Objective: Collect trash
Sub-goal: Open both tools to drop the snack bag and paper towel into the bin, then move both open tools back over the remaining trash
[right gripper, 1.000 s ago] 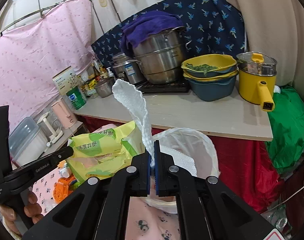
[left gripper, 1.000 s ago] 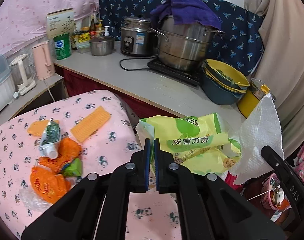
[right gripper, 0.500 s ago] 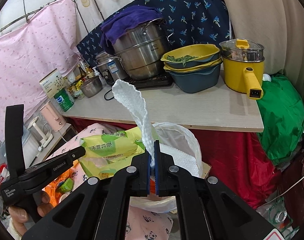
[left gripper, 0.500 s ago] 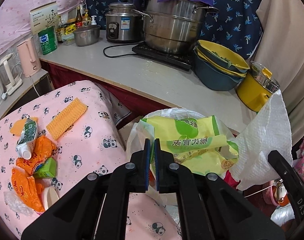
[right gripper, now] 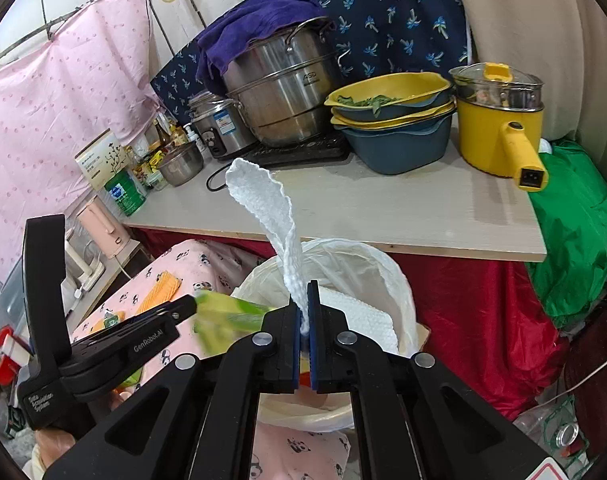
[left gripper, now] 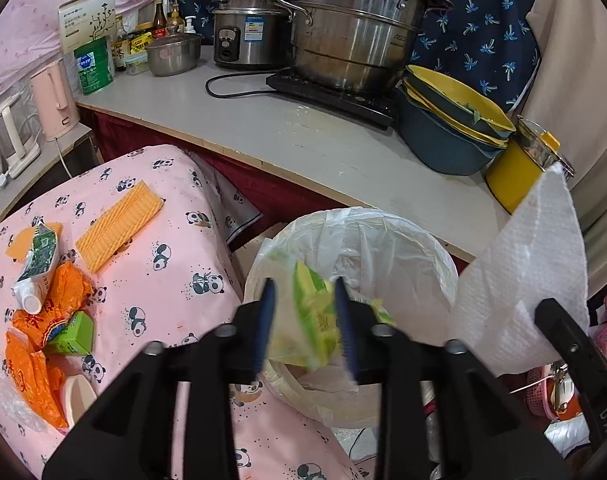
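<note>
Lined bin [left gripper: 415, 240] beside counter [left gripper: 303, 136] | left tongs [left gripper: 305, 322] spread (wrapper [left gripper: 315, 320] blurred) | right tongs [right gripper: 304, 330] pinching paper towel [right gripper: 267, 204]

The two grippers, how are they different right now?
The left gripper has its jaws spread apart, and the yellow-green wrapper is loose between them above the lined bin. The right gripper is pinched shut on the white paper towel. Both are black with blue pads, near the bin.
</note>
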